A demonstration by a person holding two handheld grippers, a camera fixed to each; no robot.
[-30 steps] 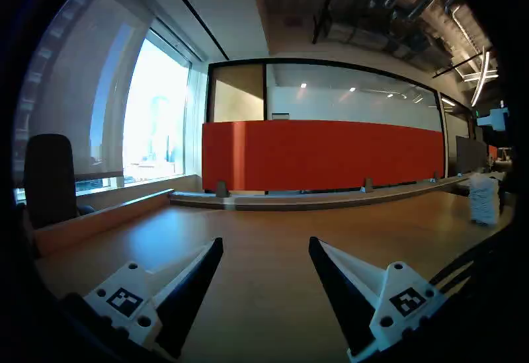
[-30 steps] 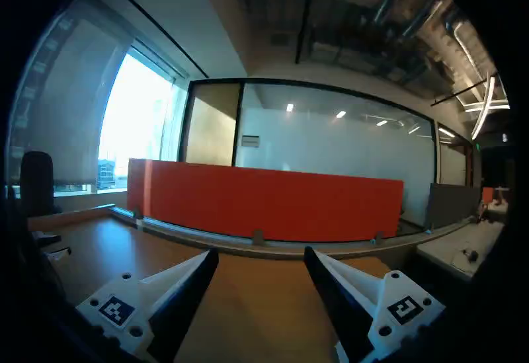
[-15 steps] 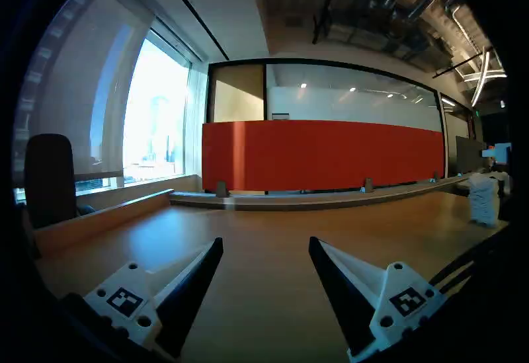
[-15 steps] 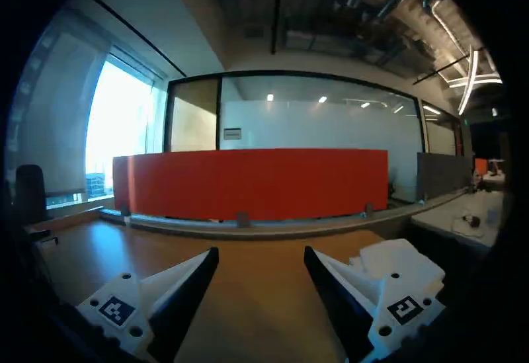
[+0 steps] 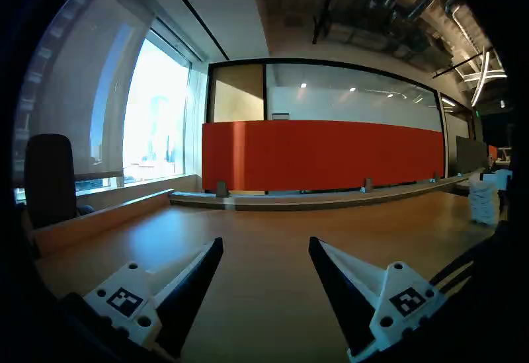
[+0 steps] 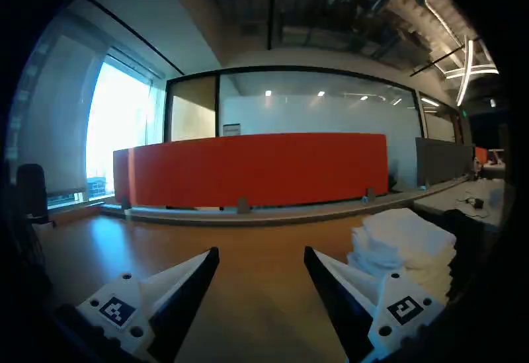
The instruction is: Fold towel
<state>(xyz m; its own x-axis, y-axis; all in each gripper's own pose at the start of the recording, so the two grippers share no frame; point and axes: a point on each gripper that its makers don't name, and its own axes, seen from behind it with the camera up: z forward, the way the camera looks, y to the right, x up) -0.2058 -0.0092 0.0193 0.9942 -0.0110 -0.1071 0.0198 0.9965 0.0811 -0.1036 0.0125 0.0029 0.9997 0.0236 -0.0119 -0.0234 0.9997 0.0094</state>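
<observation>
1. Far left in the left gripper view, a dark rounded chair back stands beyond the left edge of the long brown wooden table. A tall bright window glares just past it.
2. At the centre, the left gripper hangs low over the bare middle of the table. Its two white-and-black fingers are spread wide with nothing between them.
3. Behind it, a long red divider panel runs along the table's far edge.
4. At the table's far right edge stands a small white stacked pile, too distant to make out further.
5. In the right gripper view, the right gripper also points across the table top. Its fingers are wide apart and it grips nothing.
6. Just right of its right finger, the stack of white folded towels sits on the table near the right edge. That finger partly hides the lower left of the stack, and whether the two touch, I cannot tell.
</observation>
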